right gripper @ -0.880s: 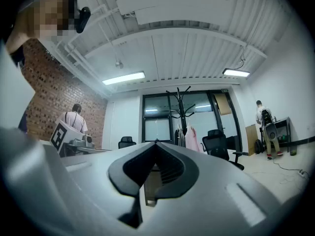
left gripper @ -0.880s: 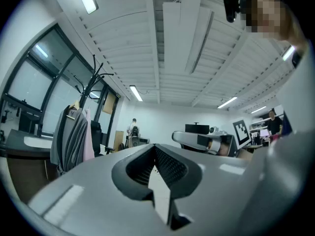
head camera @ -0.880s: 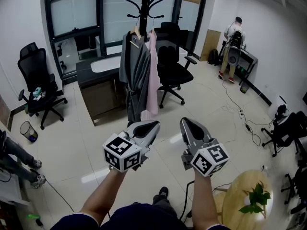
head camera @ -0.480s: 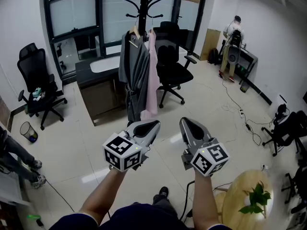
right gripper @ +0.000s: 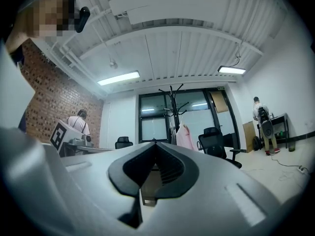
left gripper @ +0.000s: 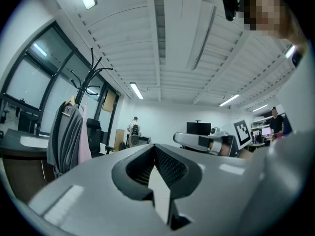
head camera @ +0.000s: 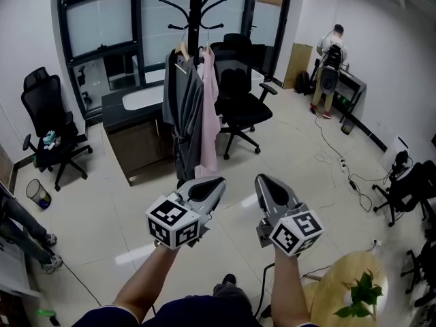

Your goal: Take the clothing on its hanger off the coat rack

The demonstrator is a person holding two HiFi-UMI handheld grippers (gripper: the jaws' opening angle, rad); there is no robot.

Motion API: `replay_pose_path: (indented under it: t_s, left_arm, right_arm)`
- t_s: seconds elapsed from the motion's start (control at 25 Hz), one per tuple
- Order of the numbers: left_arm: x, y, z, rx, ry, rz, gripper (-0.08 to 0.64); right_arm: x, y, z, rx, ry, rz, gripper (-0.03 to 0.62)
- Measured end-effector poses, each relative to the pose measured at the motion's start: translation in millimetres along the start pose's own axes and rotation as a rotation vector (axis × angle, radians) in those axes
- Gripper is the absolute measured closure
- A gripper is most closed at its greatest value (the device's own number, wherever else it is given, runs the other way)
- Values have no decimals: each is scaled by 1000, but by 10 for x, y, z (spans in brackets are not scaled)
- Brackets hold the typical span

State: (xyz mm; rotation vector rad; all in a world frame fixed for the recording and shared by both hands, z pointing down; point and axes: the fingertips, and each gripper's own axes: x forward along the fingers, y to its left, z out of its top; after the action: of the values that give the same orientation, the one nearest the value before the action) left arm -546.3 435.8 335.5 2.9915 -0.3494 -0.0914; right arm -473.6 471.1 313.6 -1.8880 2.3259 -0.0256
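Note:
A black coat rack [head camera: 196, 5] stands ahead by the window. A grey robe [head camera: 181, 111] on a wooden hanger and a pink garment [head camera: 209, 107] hang from it side by side. Both show small in the left gripper view as the grey robe [left gripper: 64, 139] and pink garment [left gripper: 84, 144], and the pink garment [right gripper: 184, 137] shows in the right gripper view. My left gripper [head camera: 219, 181] and right gripper [head camera: 260, 179] are held side by side well short of the rack. Both are shut with nothing in them.
A dark desk [head camera: 136, 121] stands behind the rack, with a black office chair [head camera: 238, 97] to its right and another chair [head camera: 48, 125] at the left. A person [head camera: 330, 60] stands at the far right wall. A round wooden table with a plant [head camera: 354, 295] is near my right.
The view has shifted: the rack and clothes now sit slightly left and higher in the head view. Both grippers stay shut and side by side.

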Motion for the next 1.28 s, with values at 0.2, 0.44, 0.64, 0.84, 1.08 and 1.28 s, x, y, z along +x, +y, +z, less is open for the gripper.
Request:
replay_pose_path:
  t_s: [0.2,0.44,0.64,0.84,1.08,1.28]
  left_arm:
    - [411,145,6,12,-6,23,548]
    - [913,292,36,40,-6,66,548]
    - [1316,372,90,56,-27,118,548]
    - [1757,431,113,53,-37,136,548]
    - [2289,558,100,57,-37,116,548]
    - [2802,763,53,38,-50,86,548]
  right_arm:
    - [160,-418,40,-3,-9,21,591]
    - [312,-957,106,-2,-27,51,591]
    - [418,-1350,176,-10,-24,74,591]
    - [477,-1773,255,-17,-27,73,591]
    - [580,-2303,269,-5,-36,45,591]
    - [774,-2754,234,-23,-24,21,591]
